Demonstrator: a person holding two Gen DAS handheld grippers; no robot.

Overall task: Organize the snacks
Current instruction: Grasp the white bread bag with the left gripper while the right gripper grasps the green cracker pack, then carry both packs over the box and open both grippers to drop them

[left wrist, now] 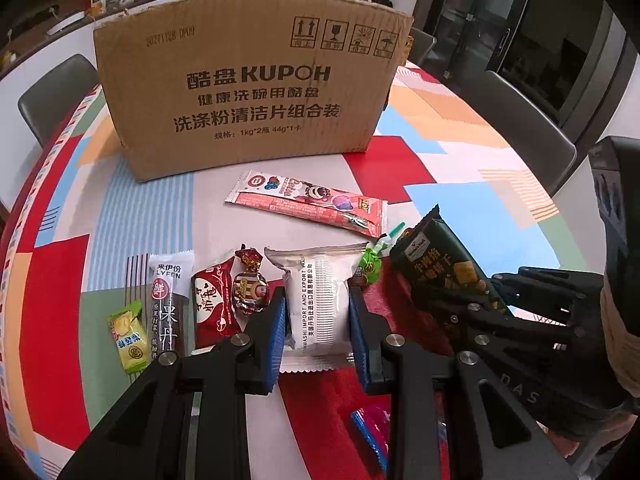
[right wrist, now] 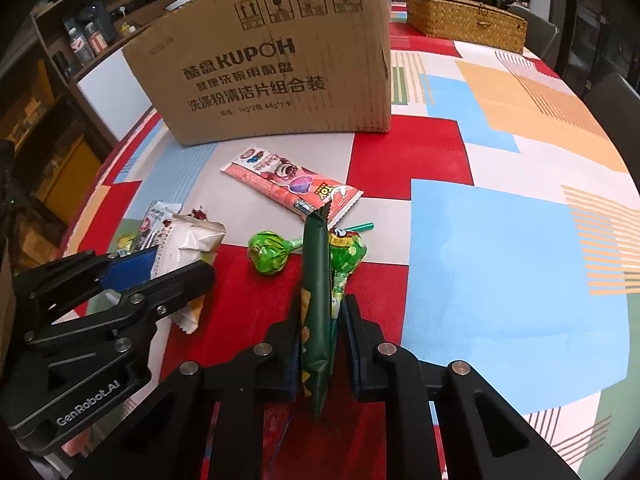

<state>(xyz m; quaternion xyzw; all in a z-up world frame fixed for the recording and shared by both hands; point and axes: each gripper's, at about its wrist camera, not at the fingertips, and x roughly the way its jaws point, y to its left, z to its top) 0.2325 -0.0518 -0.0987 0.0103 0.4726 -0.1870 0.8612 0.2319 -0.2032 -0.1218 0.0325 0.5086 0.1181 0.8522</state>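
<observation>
- left gripper (left wrist: 318,320) is clamped on a white snack packet (left wrist: 318,296), its blue pads pressing both sides of the packet, which lies in the row of snacks on the patchwork tablecloth (left wrist: 460,152).
- right gripper (right wrist: 322,344) is pinched on a dark green snack bag (right wrist: 317,312), held edge-on and upright between its fingers; in the left wrist view the same bag (left wrist: 436,264) leans toward the cardboard box.
- cardboard box (left wrist: 248,92) printed "kupoh" stands at the far side of the table, well apart from both held snacks.
- long red lollipop packet (left wrist: 308,202) lies flat between the box and the row of snacks.
- two green lollipops (right wrist: 269,254) lie just beside the dark green bag, one on each side of it.
- left of the white packet lie a red-wrapped candy (left wrist: 249,284), a dark red packet (left wrist: 212,300), a long white-and-brown bar (left wrist: 168,300) and a small yellow-green candy (left wrist: 127,336).
- woven basket (right wrist: 464,20) sits at the far end of the table, to the right of the box.
</observation>
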